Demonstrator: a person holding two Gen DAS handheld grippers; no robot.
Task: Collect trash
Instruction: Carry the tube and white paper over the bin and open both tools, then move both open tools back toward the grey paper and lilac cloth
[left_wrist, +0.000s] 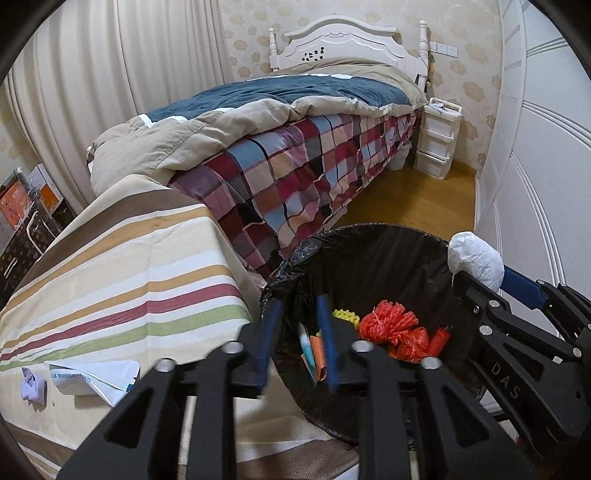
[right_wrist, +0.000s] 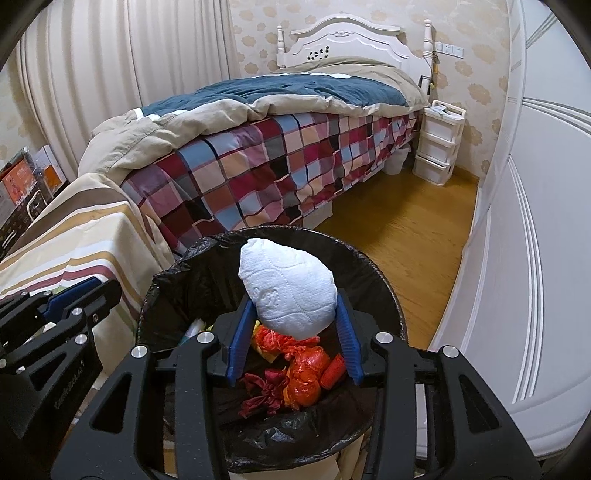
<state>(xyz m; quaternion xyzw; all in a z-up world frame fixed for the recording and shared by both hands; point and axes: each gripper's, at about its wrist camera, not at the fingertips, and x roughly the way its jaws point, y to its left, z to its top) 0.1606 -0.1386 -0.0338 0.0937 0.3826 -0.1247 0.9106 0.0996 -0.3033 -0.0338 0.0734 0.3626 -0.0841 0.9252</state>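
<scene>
A bin with a black liner (left_wrist: 369, 230) (right_wrist: 280, 230) stands on the floor between the striped-cloth table and the wardrobe. It holds an orange-red net bundle (left_wrist: 388, 325) (right_wrist: 306, 373), a yellow piece (left_wrist: 347, 316) and a small wrapper (left_wrist: 314, 354). My right gripper (right_wrist: 294, 297) (left_wrist: 480, 275) is above the bin, its blue pads against a white tissue wad (right_wrist: 291, 288) (left_wrist: 476, 258). My left gripper (left_wrist: 298, 300) hovers over the bin's left rim, fingers apart with nothing between them. A crumpled white paper (left_wrist: 96, 380) and a lilac scrap (left_wrist: 33, 384) lie on the table.
The striped-cloth table (left_wrist: 129, 266) is left of the bin. Behind it is a bed (left_wrist: 295, 158) with a checked cover. White wardrobe doors (right_wrist: 535, 221) run along the right, and a drawer unit (right_wrist: 437, 140) stands on the wood floor (right_wrist: 399, 221). Boxes (left_wrist: 26, 206) sit far left.
</scene>
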